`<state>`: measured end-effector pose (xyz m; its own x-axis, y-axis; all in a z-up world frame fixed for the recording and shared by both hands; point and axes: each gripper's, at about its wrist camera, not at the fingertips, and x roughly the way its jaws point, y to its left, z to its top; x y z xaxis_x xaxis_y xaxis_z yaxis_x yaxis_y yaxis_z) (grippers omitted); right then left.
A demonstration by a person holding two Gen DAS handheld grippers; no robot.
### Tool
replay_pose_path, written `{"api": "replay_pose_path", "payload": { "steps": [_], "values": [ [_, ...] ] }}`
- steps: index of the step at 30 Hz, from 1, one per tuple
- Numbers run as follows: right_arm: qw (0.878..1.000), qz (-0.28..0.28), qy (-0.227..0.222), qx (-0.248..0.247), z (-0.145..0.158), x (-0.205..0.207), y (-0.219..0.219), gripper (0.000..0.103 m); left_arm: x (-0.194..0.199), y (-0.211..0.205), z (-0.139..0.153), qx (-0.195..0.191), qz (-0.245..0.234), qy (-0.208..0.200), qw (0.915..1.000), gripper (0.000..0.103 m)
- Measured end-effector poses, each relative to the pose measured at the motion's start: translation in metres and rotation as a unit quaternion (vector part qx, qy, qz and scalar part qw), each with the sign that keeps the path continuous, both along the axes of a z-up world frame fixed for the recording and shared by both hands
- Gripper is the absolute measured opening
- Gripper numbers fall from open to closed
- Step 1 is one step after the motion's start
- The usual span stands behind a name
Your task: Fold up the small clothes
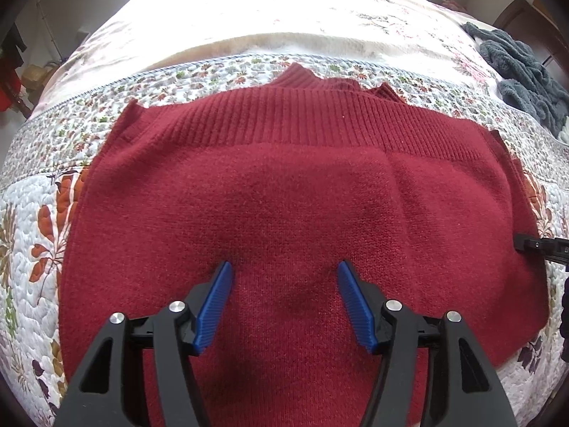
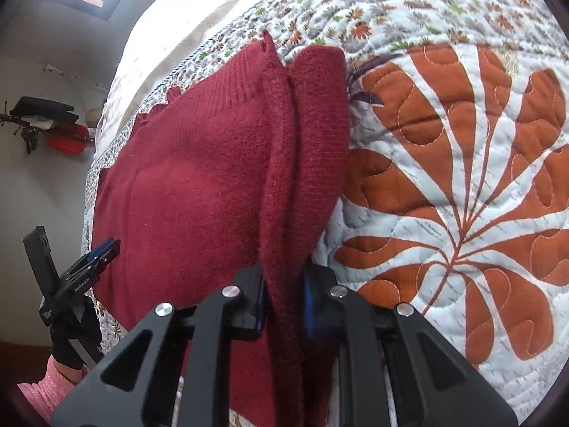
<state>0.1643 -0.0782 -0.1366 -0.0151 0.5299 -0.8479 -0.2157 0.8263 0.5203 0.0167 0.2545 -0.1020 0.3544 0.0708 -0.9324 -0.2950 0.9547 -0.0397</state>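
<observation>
- Far left in the right wrist view: a pink sleeve (image 2: 35, 388) and a black-gloved hand (image 2: 73, 334) holding the left gripper (image 2: 103, 249) by the sweater's edge.
- From its own camera, the left gripper (image 1: 284, 270) hangs over the red sweater (image 1: 284, 195), blue-padded fingers (image 1: 215, 306) spread wide apart, nothing between them.
- The red sweater lies folded across the floral quilt (image 1: 32, 249) on the bed, ribbed hem band running across the far side, a ribbed collar (image 1: 302, 76) peeking out beyond it.
- Moving right: the tip of the right gripper (image 1: 533, 243) pokes in at the sweater's right edge.
- In its own view the right gripper (image 2: 282, 284) has its fingers (image 2: 258, 295) clamped on a raised fold of the red sweater (image 2: 199, 192), the knit standing up in a ridge between them.
- Further right, bare quilt (image 2: 462, 178) with a big orange leaf print.
- Top right in the left view: a grey fluffy garment (image 1: 522, 71) heaped well apart from the sweater.
</observation>
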Motion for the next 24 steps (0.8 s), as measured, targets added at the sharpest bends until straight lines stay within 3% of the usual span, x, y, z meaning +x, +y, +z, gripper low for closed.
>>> {"api": "replay_pose_path", "payload": {
  "steps": [7, 14, 20, 24],
  "values": [
    [1.000, -0.010, 0.003, 0.017, -0.011, 0.000, -0.007, 0.013, 0.000, 0.003, -0.005, -0.011, 0.006, -0.011, 0.9999, 0.067],
    [0.999, -0.031, 0.016, 0.014, -0.003, 0.002, -0.008, 0.013, -0.003, 0.007, 0.001, -0.027, 0.001, -0.020, 0.9994, 0.068],
    [0.999, -0.033, -0.001, 0.007, 0.033, -0.004, 0.002, 0.012, -0.019, 0.023, 0.020, -0.042, 0.014, -0.042, 0.9981, 0.067],
    [1.000, -0.004, -0.028, -0.009, 0.065, -0.011, 0.032, 0.012, -0.030, 0.034, 0.028, -0.046, 0.021, -0.047, 0.9976, 0.067]
  ]
}}
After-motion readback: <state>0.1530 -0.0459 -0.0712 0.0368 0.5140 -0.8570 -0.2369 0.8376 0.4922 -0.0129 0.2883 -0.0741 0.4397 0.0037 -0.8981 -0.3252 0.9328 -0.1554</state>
